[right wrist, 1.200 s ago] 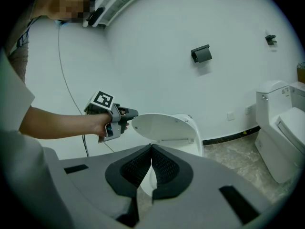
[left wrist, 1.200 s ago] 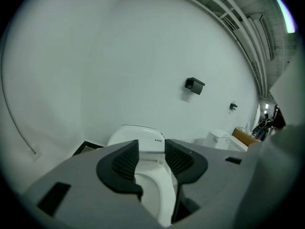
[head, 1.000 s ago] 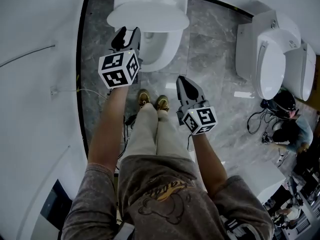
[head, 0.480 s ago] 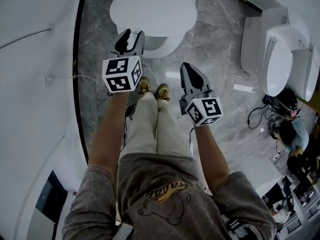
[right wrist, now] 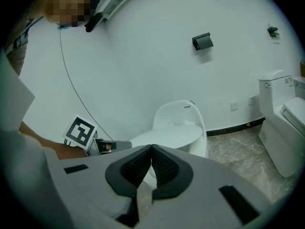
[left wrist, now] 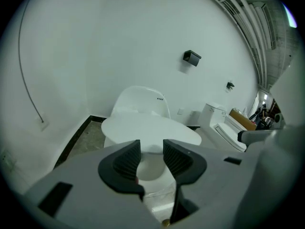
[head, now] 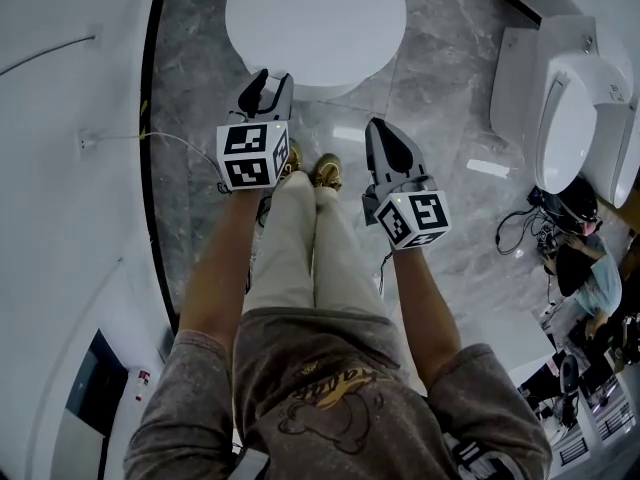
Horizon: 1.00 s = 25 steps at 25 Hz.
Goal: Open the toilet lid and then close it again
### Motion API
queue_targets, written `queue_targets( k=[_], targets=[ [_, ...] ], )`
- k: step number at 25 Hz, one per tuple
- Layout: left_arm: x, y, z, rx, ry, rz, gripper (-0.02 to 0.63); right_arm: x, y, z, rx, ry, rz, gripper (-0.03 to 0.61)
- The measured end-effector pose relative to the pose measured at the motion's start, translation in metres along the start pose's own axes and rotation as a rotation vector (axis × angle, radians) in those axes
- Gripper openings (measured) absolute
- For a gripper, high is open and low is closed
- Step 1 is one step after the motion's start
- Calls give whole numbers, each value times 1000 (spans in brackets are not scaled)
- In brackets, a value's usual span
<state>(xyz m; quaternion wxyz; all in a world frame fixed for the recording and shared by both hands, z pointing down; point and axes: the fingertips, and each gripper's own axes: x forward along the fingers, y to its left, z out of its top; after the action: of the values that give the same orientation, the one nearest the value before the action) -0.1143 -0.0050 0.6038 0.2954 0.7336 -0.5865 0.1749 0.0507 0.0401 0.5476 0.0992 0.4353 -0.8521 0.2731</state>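
1. Toilet lid (head: 315,23), head view: it lies down flat over the white bowl at the top of the picture. Its rounded front edge faces the person's shoes (head: 325,171), and its long axis runs from the wall toward them. The floor (head: 195,78) is grey marbled stone with a dark border along a white wall (head: 60,188). A second toilet (head: 570,118) stands well apart at the right. The left gripper (head: 264,80) hangs just in front of the lid's near edge, and the right gripper (head: 385,133) is lower and clear of it.
2. Left gripper view: the lid (left wrist: 150,127) sits level ahead, hinged end toward the upright white back (left wrist: 143,99) against the wall. The left gripper (left wrist: 151,149) has its jaws spread. They have just been closing, with nothing between them, only the bowl's front seen through the gap. A black holder (left wrist: 191,57) is fixed on the wall.
3. Right gripper view: the lid (right wrist: 167,135) is flat, its front pointing down-left in the picture. The right gripper (right wrist: 151,149) has its jaws pressed together at the tips, empty. The stone floor (right wrist: 238,147) and second toilet (right wrist: 281,123) are at the right.
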Motion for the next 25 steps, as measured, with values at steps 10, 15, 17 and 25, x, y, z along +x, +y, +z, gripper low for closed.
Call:
queue_targets(
  k=[10, 15, 17, 25],
  targets=[
    [21, 15, -68, -23, 93, 19, 140, 18, -8, -29, 3, 35, -2, 26],
    [35, 21, -95, -16, 128, 10, 140, 30, -12, -46, 2, 60, 6, 26],
    [41, 23, -105, -17, 142, 12, 140, 33, -15, -53, -1, 69, 8, 26],
    [62, 30, -140, -16, 189, 18, 140, 42, -27, -77, 3, 92, 11, 26]
  ],
)
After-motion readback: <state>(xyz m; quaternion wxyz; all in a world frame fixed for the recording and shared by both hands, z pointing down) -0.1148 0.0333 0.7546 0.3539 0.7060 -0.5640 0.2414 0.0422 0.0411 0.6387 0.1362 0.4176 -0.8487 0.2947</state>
